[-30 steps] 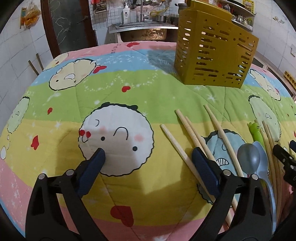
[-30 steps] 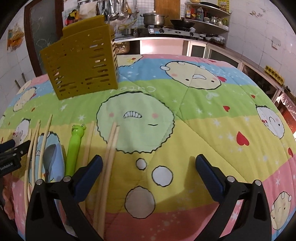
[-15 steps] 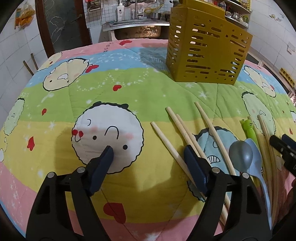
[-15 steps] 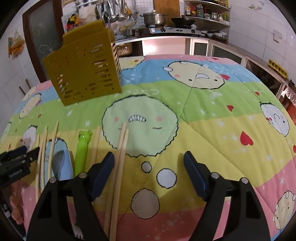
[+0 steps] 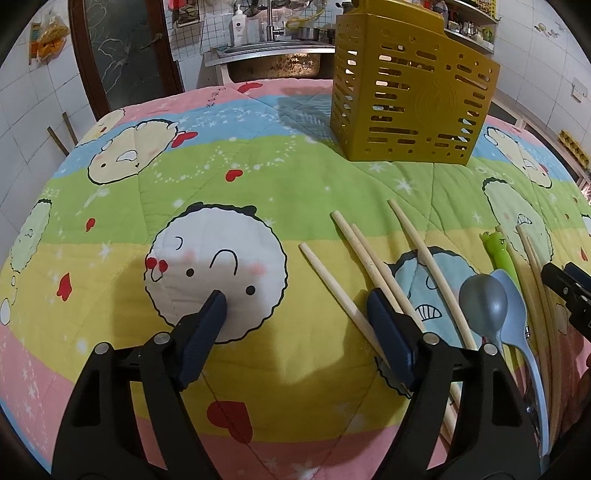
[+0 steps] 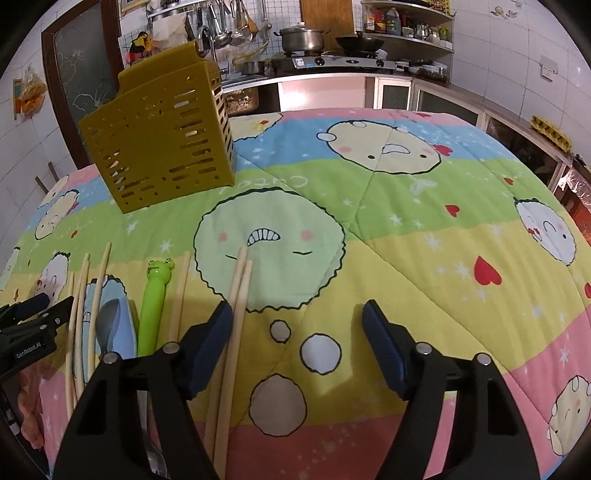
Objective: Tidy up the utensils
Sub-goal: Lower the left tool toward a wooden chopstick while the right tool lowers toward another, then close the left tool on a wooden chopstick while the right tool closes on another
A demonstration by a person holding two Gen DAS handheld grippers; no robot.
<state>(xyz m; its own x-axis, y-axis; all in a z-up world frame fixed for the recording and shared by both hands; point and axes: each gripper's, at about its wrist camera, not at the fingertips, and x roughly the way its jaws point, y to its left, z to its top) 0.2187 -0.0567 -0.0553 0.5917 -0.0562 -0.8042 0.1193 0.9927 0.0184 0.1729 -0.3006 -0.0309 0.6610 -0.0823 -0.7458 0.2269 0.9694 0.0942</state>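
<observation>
we hold our left gripper [image 5: 295, 314] over the quilt [image 5: 258, 177], its jaws partly open with nothing in them. our right gripper [image 6: 297, 325] has just been closing a bit, still empty. chopsticks [image 5: 373, 266], two spoons [image 5: 484, 306] and a green frog stick [image 6: 153, 310] lie flat on the quilt. the yellow basket [image 5: 410, 92] stands upright behind them.

White tiled walls [image 6: 517, 55] are seen all round. A dark-framed glass door [image 5: 122, 55] is seen at the upper left, with a steel sink [image 5: 273, 62] beside it. In the right wrist view, a pot [image 6: 301, 38] and wok [image 6: 360, 44] are set on a stove at top centre, with shelves of bottles [image 6: 406, 26] beside.
</observation>
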